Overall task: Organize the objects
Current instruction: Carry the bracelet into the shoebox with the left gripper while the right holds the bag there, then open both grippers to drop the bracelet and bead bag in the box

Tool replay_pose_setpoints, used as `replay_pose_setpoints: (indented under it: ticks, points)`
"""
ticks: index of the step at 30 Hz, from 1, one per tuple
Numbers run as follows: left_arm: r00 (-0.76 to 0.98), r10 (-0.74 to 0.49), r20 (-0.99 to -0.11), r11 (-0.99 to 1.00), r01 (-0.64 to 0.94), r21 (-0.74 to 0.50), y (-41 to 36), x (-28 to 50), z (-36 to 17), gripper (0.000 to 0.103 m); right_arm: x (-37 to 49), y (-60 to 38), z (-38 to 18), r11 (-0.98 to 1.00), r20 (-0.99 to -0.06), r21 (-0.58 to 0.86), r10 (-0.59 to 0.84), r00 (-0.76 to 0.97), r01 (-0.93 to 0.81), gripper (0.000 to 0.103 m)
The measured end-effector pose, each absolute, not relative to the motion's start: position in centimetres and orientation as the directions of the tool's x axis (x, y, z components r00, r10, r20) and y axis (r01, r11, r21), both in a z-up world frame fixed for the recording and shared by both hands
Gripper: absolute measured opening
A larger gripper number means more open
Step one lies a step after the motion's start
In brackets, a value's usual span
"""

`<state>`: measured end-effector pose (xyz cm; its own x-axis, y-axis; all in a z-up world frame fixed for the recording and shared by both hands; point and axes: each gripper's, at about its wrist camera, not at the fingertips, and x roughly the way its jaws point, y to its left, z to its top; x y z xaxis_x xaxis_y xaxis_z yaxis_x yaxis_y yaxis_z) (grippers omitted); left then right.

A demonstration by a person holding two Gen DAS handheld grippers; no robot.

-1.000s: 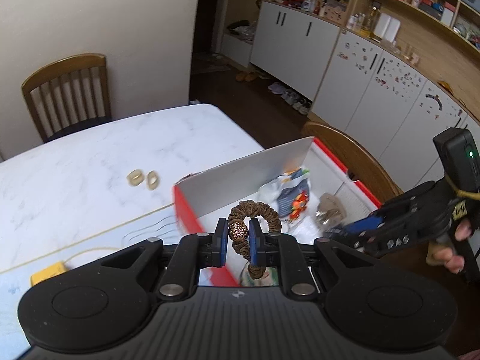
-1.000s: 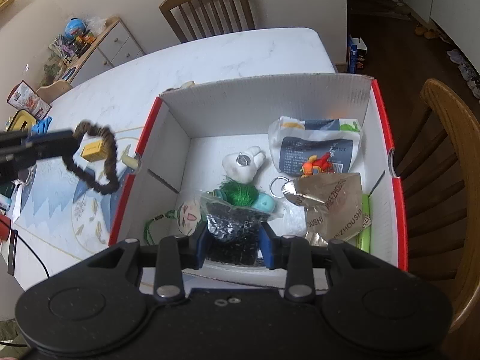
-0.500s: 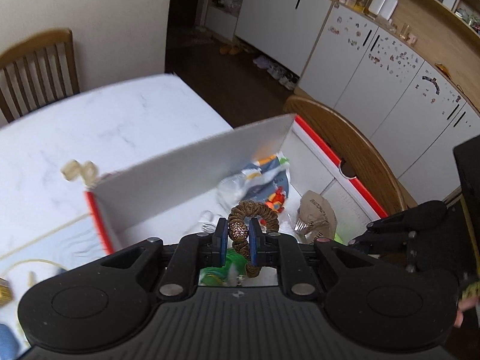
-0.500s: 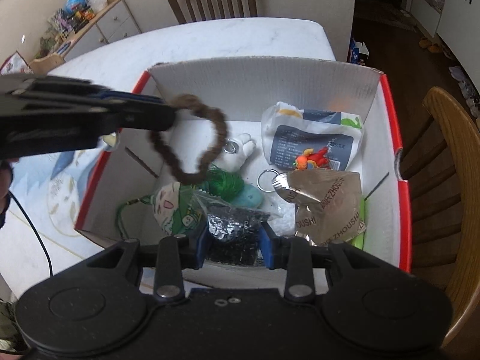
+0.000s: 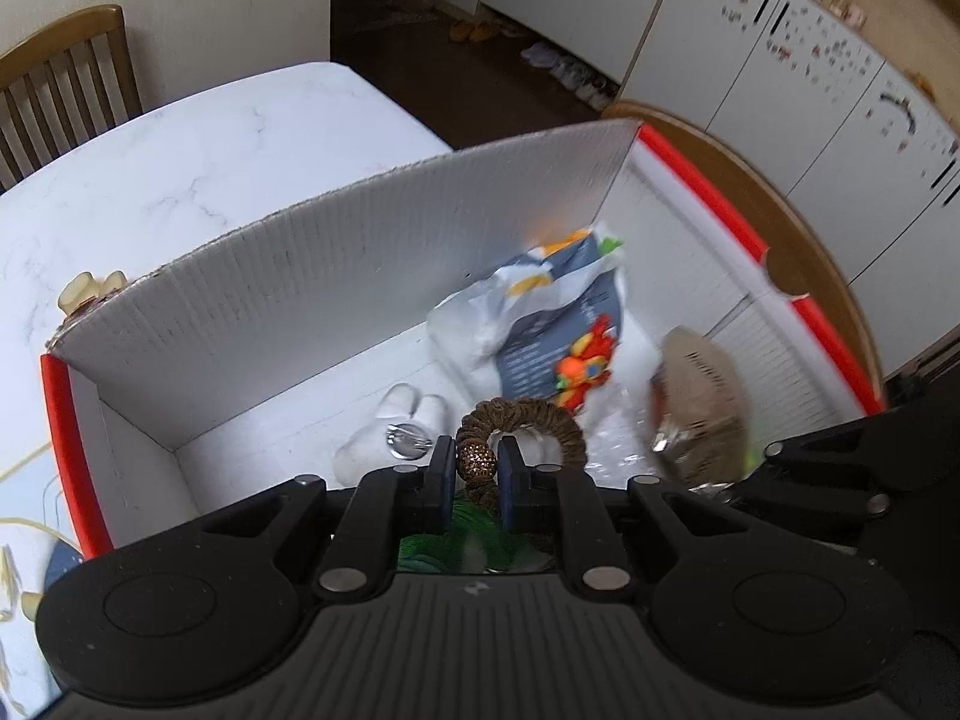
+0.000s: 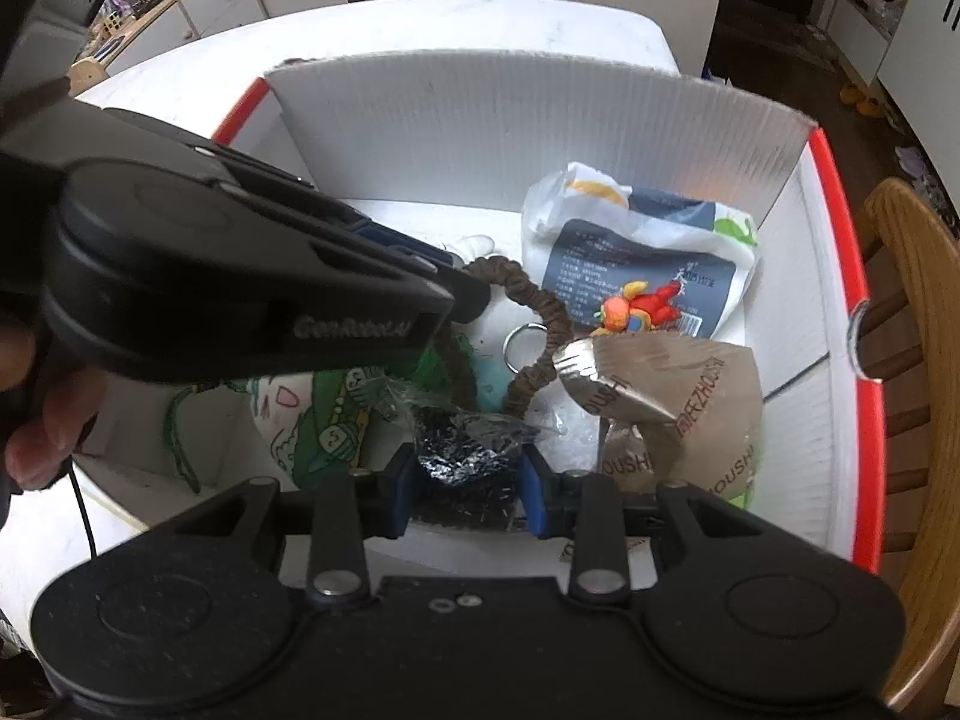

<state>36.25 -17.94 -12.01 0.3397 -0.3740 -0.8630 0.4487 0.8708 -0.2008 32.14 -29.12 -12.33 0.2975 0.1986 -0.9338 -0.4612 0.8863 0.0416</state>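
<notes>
Scrunchie (image 5: 516,420), the brown ruched one with a sparkly bead, sits dead centre low in the left wrist view, with the left gripper (image 5: 474,468) clamped on that bead and the loop standing up past the fingertips over the white box (image 5: 336,276) with red edges. Looks soft, light and floppy, so I'd say the bead is the only firm spot to pinch. In the right wrist view the same loop hangs mid-frame, long axis running upper left to lower right, drooping toward the crinkly brown packet (image 6: 690,414). Lower centre, the right gripper (image 6: 468,480) is clenched on a small bag of dark bits (image 6: 462,462), which looks crackly, loose and probably slippery.
</notes>
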Motion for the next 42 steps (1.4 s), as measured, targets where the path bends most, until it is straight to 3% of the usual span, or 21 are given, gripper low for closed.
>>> replay_pose_setpoints:
  ticks: [11, 24, 26, 28, 33, 42]
  points:
    - [0.315, -0.327, -0.891, 0.869, 0.471, -0.153, -19.0, 36.9, -13.4, 0.014, 32.7, -29.7, -13.8, 0.891, -0.941, 0.054, 0.197, 0.275, -0.451, 0.034]
    - [0.316, -0.340, -0.886, 0.876, 0.449, -0.177, -18.1, 35.9, -11.6, 0.015, 31.3, -31.4, -11.9, 0.873, -0.914, 0.139, 0.295, 0.278, -0.468, 0.045]
    - [0.330, -0.345, -0.879, 0.880, 0.440, -0.180, -17.7, 35.5, -11.0, 0.015, 30.9, -31.7, -11.3, 0.868, -0.906, 0.141, 0.308, 0.292, -0.477, 0.049]
    - [0.339, -0.361, -0.869, 0.878, 0.437, -0.194, -17.2, 35.1, -10.4, 0.015, 30.9, -31.9, -10.5, 0.867, -0.896, 0.139, 0.316, 0.313, -0.478, 0.061]
    - [0.383, -0.385, -0.840, 0.880, 0.427, -0.209, -15.8, 33.6, -8.3, 0.015, 31.3, -31.9, -8.6, 0.864, -0.871, 0.149, 0.345, 0.351, -0.480, 0.063]
    - [0.508, -0.391, -0.767, 0.894, 0.408, -0.186, -12.4, 29.6, -4.2, 0.015, 29.2, -32.7, -5.1, 0.863, -0.823, 0.138, 0.373, 0.429, -0.487, 0.075]
